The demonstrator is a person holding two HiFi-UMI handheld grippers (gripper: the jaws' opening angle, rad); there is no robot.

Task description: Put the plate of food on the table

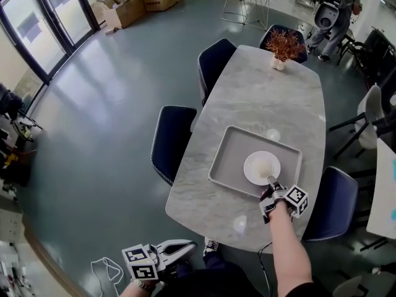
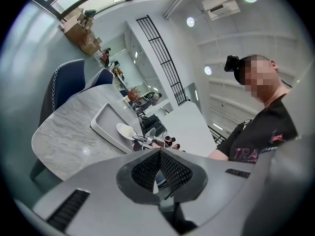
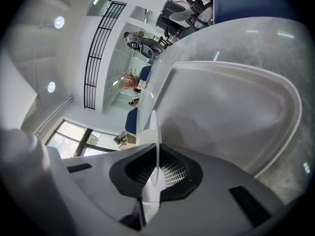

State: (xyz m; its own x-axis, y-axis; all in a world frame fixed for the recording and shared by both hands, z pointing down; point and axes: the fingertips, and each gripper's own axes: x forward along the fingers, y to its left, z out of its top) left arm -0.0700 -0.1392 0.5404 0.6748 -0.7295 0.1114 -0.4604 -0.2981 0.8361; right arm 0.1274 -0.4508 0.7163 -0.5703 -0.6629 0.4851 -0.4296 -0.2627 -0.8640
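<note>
A white plate (image 1: 260, 166) with a little pale food lies in the grey tray (image 1: 223, 166) on the marble table (image 1: 260, 98). My right gripper (image 1: 271, 180) is shut on the plate's near rim. In the right gripper view the plate's thin edge (image 3: 155, 132) stands between the jaws of the right gripper (image 3: 156, 166), with the tray (image 3: 231, 112) beyond. My left gripper (image 1: 189, 247) hangs low, off the table's near-left corner, shut and empty. The left gripper view has its pads meeting at the left gripper (image 2: 158, 156), with plate (image 2: 124, 130) and tray (image 2: 104, 122) farther off.
Dark blue chairs stand at the table's left side (image 1: 172, 138), (image 1: 213, 60) and near right (image 1: 331, 203). A small potted plant (image 1: 284, 45) stands at the far end. A person (image 1: 337, 11) is at the back right, cardboard boxes (image 1: 139, 2) at the back left.
</note>
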